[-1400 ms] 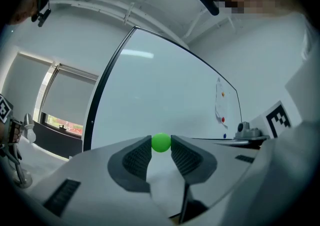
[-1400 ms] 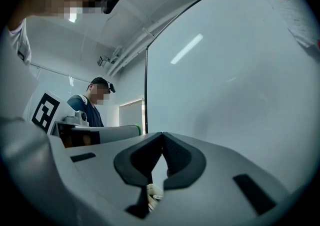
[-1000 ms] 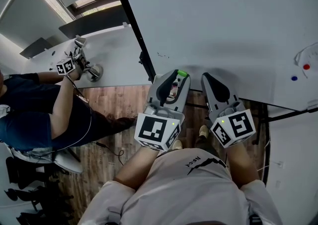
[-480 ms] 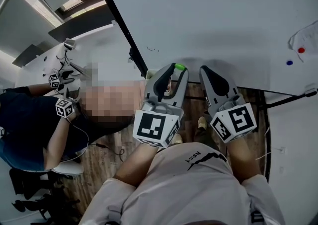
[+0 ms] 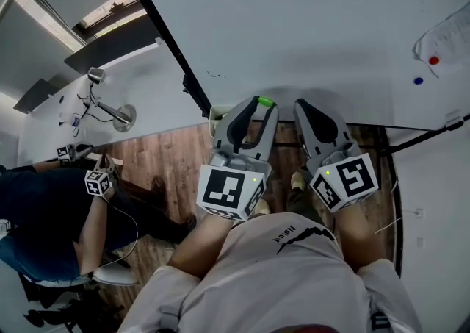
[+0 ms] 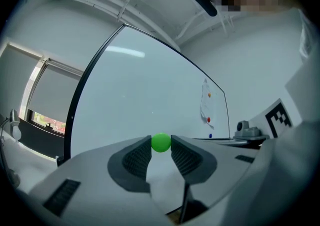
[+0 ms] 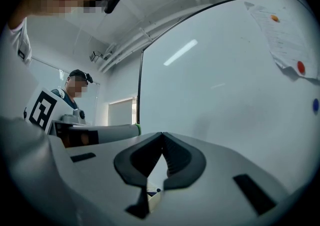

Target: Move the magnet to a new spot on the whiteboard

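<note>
A small round green magnet (image 6: 161, 142) is pinched between the tips of my left gripper (image 6: 161, 146), which is shut on it. From the head view the magnet (image 5: 266, 101) shows at that gripper's tip, held near the lower edge of the whiteboard (image 5: 308, 23). My right gripper (image 5: 309, 110) is beside the left one, jaws pressed together with nothing between them (image 7: 163, 140). At the board's right a sheet of paper (image 5: 444, 41) hangs under a red magnet (image 5: 434, 61), with a blue magnet (image 5: 418, 81) just below it.
A second person (image 5: 51, 214) holding marker-cube grippers sits at the left, by a white table with a desk lamp (image 5: 110, 107). The board's black frame (image 5: 158, 37) runs diagonally. Wooden floor (image 5: 165, 155) lies below.
The view has shifted so the board and its red and blue magnets sit higher and further right. The person at the left has moved lower. Both my grippers stay in place.
</note>
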A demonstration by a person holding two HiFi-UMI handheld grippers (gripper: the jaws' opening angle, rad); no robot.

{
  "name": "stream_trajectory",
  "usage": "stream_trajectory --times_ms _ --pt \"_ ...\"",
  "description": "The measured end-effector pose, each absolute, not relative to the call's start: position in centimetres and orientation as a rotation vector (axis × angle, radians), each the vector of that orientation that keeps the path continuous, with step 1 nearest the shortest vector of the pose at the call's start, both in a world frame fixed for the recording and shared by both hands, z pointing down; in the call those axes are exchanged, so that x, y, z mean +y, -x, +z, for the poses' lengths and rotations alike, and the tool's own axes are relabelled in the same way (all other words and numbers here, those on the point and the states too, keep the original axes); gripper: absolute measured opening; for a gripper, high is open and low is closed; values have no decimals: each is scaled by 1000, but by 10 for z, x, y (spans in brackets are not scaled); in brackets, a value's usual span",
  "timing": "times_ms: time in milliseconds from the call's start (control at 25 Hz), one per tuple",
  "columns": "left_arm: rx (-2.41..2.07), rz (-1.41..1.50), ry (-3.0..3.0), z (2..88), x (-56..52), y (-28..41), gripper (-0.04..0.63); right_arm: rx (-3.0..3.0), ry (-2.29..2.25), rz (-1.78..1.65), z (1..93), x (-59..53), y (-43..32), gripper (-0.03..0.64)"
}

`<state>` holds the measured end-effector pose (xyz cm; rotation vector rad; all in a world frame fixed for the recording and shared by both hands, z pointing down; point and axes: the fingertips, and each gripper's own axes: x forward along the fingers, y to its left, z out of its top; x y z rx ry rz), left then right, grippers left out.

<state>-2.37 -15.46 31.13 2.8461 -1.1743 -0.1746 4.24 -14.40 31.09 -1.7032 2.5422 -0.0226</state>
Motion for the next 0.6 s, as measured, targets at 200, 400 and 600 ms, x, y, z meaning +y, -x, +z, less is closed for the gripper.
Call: stream_trajectory --times_ms 200,400,600 --pt "-1149 -169 -2859 310 -148 18 124 2533 1718 -21 310 -138 -46 14" --pt "-1100 -166 -2885 309 -147 4 124 2511 1758 2 306 -133 -54 12" --pt "-1062 -179 -2906 302 -151 -19 123 2481 1811 35 297 -130 -74 12"
